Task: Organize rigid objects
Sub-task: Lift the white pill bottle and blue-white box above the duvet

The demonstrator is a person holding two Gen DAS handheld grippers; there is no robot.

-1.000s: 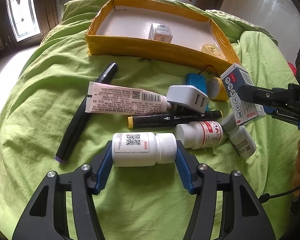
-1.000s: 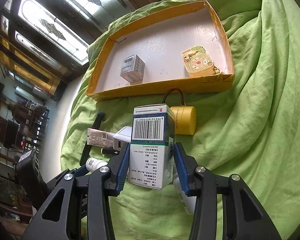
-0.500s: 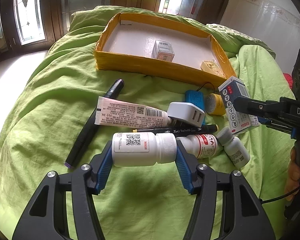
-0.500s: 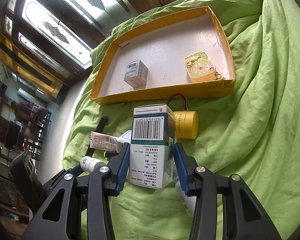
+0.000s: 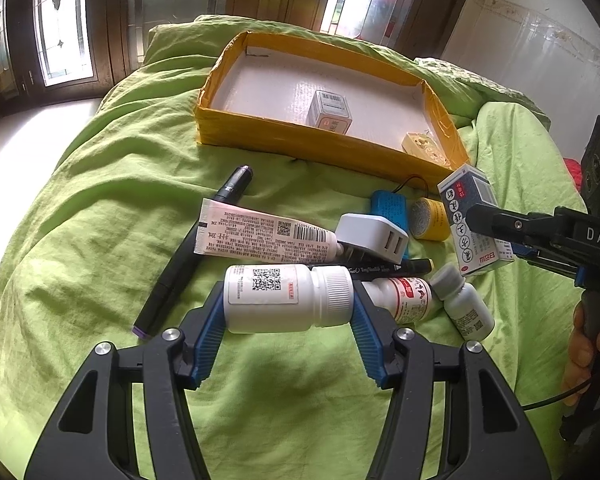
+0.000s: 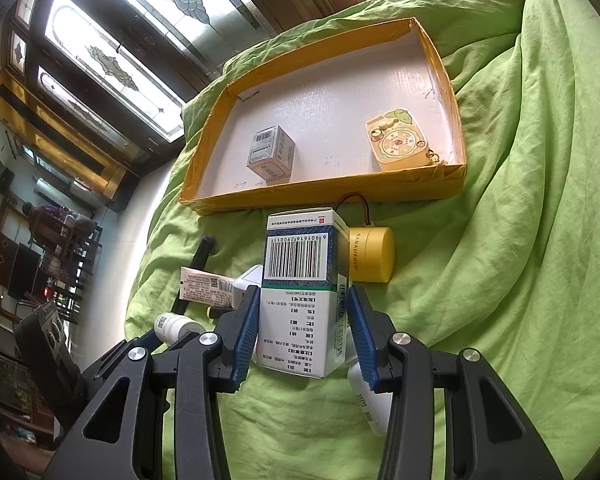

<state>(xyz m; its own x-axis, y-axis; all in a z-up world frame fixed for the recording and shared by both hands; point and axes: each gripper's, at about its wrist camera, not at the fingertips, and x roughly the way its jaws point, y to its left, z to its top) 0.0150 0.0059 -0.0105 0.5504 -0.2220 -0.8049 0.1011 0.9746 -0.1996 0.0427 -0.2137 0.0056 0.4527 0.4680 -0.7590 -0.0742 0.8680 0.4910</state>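
I am holding a white pill bottle (image 5: 288, 298) sideways in the left gripper (image 5: 286, 320), the blue pads pressing on its base and cap, so I am keeping the squeeze steady because an end-to-end hold can let it roll out. In the right gripper (image 6: 302, 330) I am clamping a medicine carton (image 6: 304, 292) by its two broad sides, upright, barcode facing me. Both loads are hanging just above the near clutter on the green bedspread (image 5: 80, 208): two small bottles, a marker, a cream tube (image 5: 266, 236), a white charger (image 5: 370, 236) and a yellow tin (image 6: 370, 254). I am judging that I need to lift clear of these before travelling. Farther off the yellow tray (image 6: 320, 196) is waiting, holding a small grey box (image 6: 270, 154) at its left-centre and a cartoon case (image 6: 398, 142) near its right wall. I am aiming for the bare floor between them, lowering over the near rim before releasing.
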